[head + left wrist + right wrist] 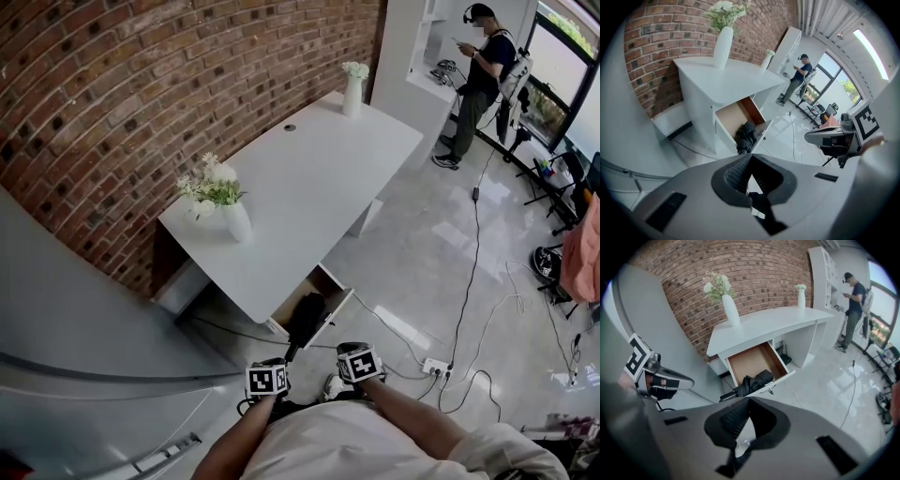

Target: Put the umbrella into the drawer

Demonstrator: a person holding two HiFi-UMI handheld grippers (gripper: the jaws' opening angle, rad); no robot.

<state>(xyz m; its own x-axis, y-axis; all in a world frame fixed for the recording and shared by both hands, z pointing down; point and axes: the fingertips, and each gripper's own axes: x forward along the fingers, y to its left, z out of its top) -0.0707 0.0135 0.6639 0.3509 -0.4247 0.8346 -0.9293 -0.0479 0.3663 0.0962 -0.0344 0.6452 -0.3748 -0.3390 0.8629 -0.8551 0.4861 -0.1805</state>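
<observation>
Both claws pressed together, empty: left claw (pixel 751 182), right claw (pixel 744 423); umbrella (pixel 753 380) lying in open drawer (pixel 749 359), ahead and below; long axis slanted, handle end overhanging drawer front toward left claw, probably nearer.

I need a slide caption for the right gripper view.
Black umbrella lies in the open drawer, handle sticking out; right gripper shut, empty.

Desk (pixel 319 169): white, ahead of left gripper (pixel 751 160) and right gripper (pixel 748 402) | top: flower vase (pixel 235 221) at near end, second vase (pixel 352 94) at far end | drawer (pixel 750 359): open toward both, bare wood bottom, black umbrella (pixel 754 380) lying at its front, one end past the front edge | floor (pixel 422 262): glossy, cable (pixel 469 281) and power strip (pixel 436 367) right of right gripper.
</observation>
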